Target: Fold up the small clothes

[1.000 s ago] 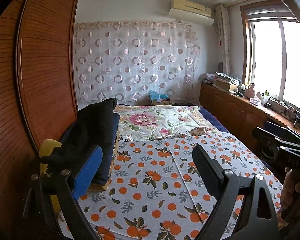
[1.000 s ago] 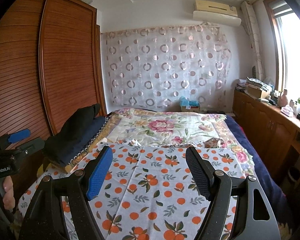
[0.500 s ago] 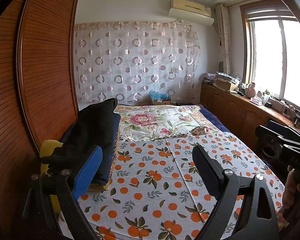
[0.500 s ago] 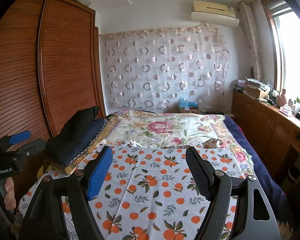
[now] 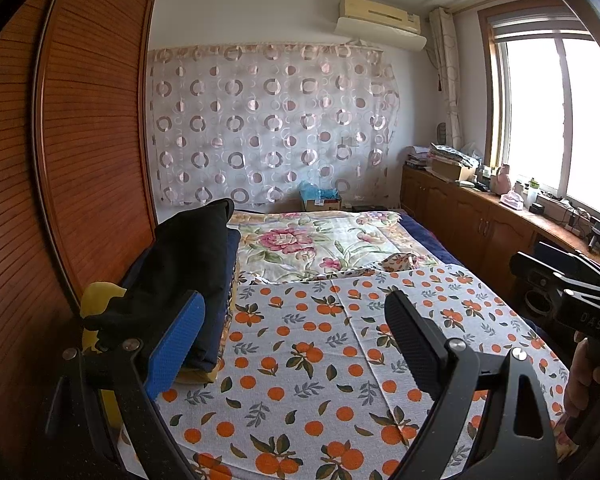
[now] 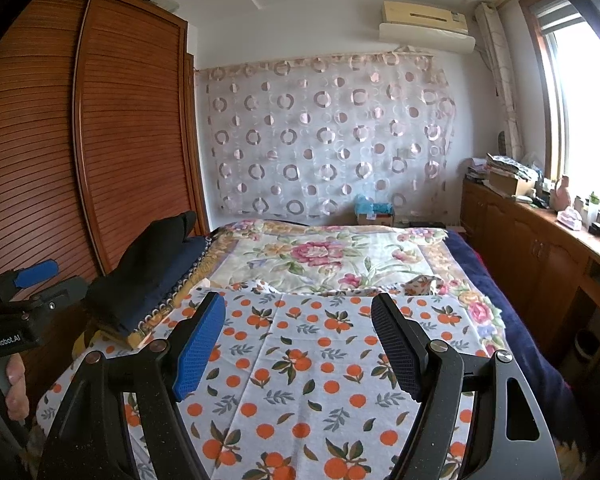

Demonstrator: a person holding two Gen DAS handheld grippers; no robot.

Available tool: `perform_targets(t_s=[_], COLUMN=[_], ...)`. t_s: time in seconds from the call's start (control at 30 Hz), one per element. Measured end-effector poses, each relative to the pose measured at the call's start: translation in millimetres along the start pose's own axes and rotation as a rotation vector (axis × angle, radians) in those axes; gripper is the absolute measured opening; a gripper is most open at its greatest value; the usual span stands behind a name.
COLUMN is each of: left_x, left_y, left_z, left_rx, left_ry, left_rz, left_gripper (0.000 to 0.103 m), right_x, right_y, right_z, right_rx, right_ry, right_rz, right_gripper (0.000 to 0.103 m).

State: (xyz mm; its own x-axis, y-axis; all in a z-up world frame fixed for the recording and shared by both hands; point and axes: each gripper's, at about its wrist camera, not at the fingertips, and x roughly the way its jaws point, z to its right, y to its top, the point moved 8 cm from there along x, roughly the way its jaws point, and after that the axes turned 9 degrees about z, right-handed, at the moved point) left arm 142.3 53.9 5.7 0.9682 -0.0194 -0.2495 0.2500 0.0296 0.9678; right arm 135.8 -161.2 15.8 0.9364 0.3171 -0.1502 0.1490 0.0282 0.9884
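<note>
A white cloth printed with oranges (image 5: 320, 344) (image 6: 312, 356) lies spread flat over the near half of the bed. At its far edge sits a small crumpled patterned garment (image 5: 398, 261) (image 6: 420, 283). My left gripper (image 5: 294, 300) hovers over the cloth's near left part, open, with nothing between its fingers. My right gripper (image 6: 298, 300) hovers beside it over the cloth, also open and holding nothing. Each gripper shows at the edge of the other's view, held by a hand (image 6: 12, 384).
A stack of dark folded clothes (image 5: 188, 264) on a yellow cushion lies along the bed's left side, against the wooden wardrobe (image 5: 80, 140). A floral blanket (image 5: 320, 240) covers the far half of the bed. Low wooden cabinets (image 6: 540, 256) with clutter run under the window on the right.
</note>
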Motion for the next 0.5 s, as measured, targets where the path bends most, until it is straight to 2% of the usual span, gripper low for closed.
perform_targets(t_s=[0.5], left_x=[-0.1], left_y=[0.0], left_z=[0.6], left_rx=[0.0], left_ry=[0.0], left_rz=[0.0], left_gripper=[0.092], right_x=[-1.1], right_y=[-0.1], right_z=[2.2], right_rx=[0.002], right_ry=[-0.006], right_rz=[0.003], right_gripper=[0.077])
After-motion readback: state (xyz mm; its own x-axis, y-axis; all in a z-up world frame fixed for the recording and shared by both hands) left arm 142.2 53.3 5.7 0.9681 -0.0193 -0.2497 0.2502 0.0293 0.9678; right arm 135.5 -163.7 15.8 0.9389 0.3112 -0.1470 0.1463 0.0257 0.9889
